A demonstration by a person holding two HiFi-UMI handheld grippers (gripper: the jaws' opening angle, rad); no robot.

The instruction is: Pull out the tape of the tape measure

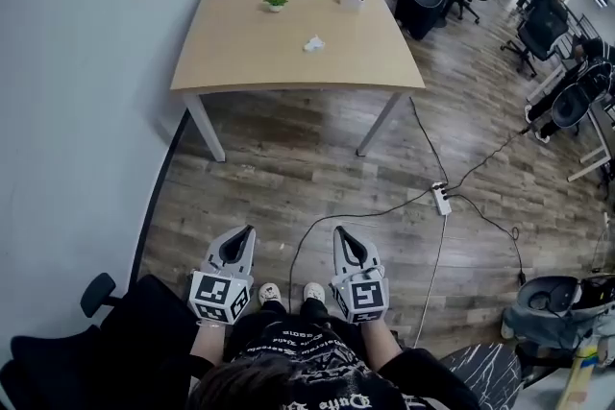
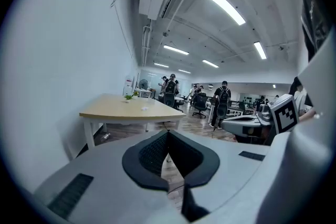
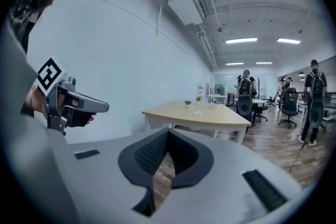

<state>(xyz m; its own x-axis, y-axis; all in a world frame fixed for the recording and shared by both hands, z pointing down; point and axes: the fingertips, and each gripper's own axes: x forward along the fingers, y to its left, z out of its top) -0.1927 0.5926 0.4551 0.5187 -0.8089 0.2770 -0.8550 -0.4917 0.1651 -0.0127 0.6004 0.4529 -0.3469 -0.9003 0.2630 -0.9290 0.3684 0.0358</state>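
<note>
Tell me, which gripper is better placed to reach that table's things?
Neither yet: the left gripper and right gripper sit side by side, both shut, equally far from the table. The person would likely step closer first.

Nothing is reading clearly: white gothic lettering (image 1: 336,396) is running across the person's black shirt (image 1: 288,358), bottom centre of the head view, too warped to decipher.

Smooth matt light-wood table (image 1: 250,43) over a wood-plank floor (image 1: 288,163).
</note>
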